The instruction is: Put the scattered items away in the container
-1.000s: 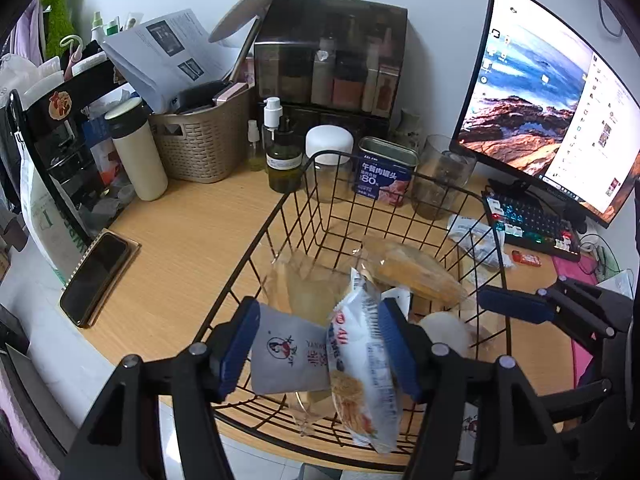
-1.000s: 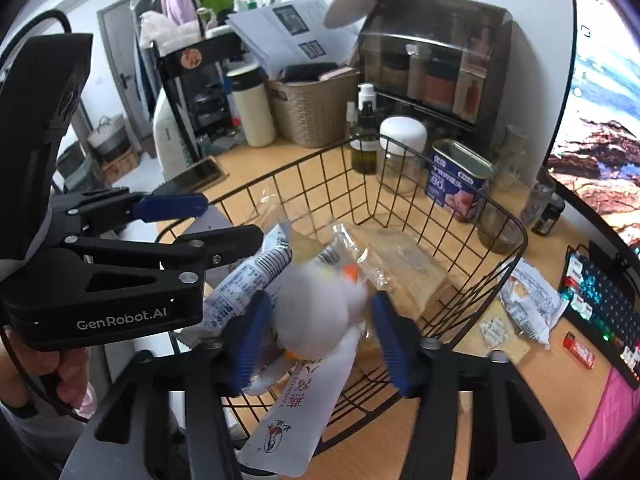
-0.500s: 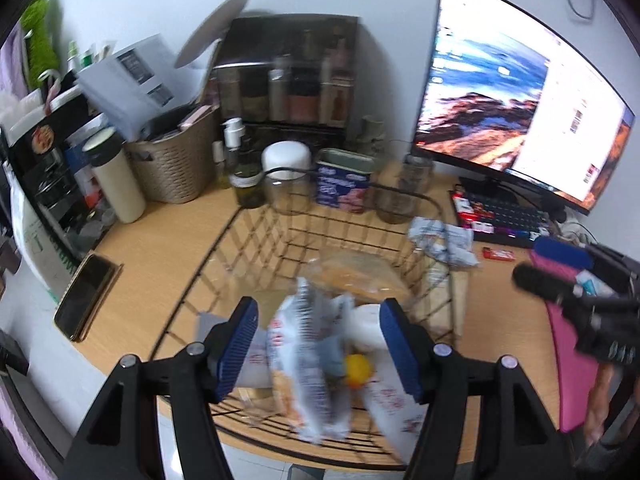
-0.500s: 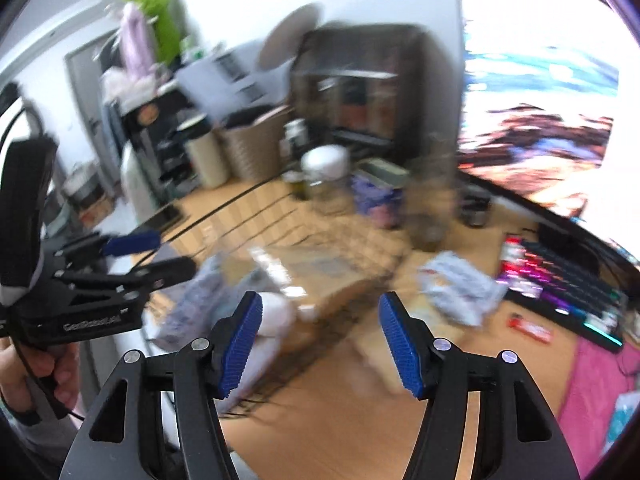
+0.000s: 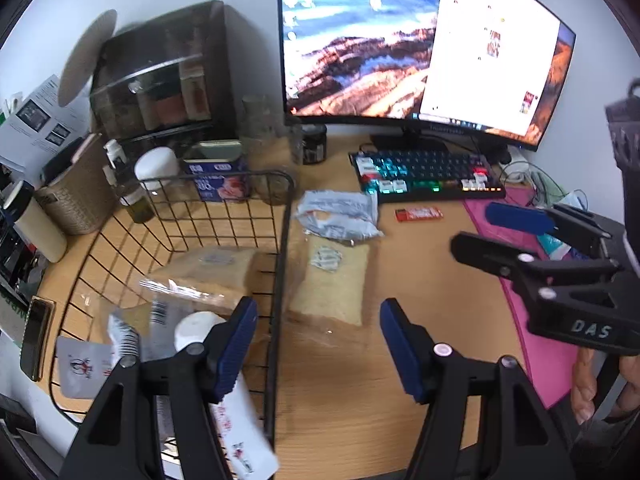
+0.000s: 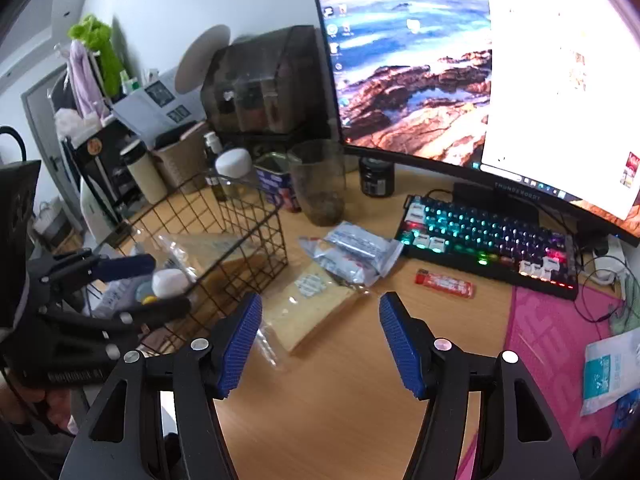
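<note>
Black wire basket [image 5: 282, 240], snack-filled

White packet [image 5: 240, 432] cut off below

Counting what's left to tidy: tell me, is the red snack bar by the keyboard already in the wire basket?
No, the red snack bar lies on the desk in front of the keyboard, outside the wire basket.

The left gripper [image 5: 318, 344] hangs empty, blue-padded fingers [image 5: 236, 340] spread, over the right rim of the black wire basket [image 5: 282, 264] holding packets. Just beside that rim on the wooden worktop [image 5: 420, 280] lie a clear beige-filled bag [image 5: 336, 284] and a crumpled silver packet [image 5: 340, 214].
</note>
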The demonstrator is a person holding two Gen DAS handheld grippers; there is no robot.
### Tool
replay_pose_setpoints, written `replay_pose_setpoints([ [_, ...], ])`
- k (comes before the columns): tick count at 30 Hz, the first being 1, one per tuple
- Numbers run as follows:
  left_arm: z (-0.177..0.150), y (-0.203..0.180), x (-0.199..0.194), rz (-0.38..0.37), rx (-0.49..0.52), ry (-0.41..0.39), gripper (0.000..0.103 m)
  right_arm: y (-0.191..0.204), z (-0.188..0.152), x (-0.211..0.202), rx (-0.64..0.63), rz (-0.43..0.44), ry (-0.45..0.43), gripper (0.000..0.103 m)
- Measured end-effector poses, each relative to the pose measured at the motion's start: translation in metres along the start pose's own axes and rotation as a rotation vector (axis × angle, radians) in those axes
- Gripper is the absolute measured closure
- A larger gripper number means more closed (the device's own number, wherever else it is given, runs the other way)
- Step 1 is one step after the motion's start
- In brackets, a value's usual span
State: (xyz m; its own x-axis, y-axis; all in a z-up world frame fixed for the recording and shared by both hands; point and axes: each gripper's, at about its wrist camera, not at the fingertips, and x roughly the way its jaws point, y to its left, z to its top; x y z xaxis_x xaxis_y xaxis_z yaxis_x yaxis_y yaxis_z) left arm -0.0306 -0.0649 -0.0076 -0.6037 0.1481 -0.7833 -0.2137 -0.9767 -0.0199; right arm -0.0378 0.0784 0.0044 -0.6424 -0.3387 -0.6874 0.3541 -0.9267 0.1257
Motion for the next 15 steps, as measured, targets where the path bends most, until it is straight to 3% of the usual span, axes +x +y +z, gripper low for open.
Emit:
replay_pose_setpoints([
  [3,-0.003,0.004,-0.002,0.009,-0.005,0.02,0.033,0.004,0.003,0.02,-0.023,0.036,0.038,0.041],
  [8,-0.009,0.044,-0.03,0.114,-0.019,-0.011,0.033,0.033,0.006,0.055,-0.09,0.121,0.095,0.041],
  [10,-0.013,0.078,-0.035,0.18,-0.075,0.0,0.033,0.046,0.006,0.063,-0.108,0.152,0.107,0.041],
  [13,-0.019,0.12,-0.036,0.171,-0.193,0.013,0.033,0.071,0.004,0.075,-0.137,0.201,0.127,0.041],
  [15,-0.024,0.128,-0.034,0.189,-0.19,0.016,0.033,0.084,0.004,0.082,-0.15,0.198,0.133,0.041],
])
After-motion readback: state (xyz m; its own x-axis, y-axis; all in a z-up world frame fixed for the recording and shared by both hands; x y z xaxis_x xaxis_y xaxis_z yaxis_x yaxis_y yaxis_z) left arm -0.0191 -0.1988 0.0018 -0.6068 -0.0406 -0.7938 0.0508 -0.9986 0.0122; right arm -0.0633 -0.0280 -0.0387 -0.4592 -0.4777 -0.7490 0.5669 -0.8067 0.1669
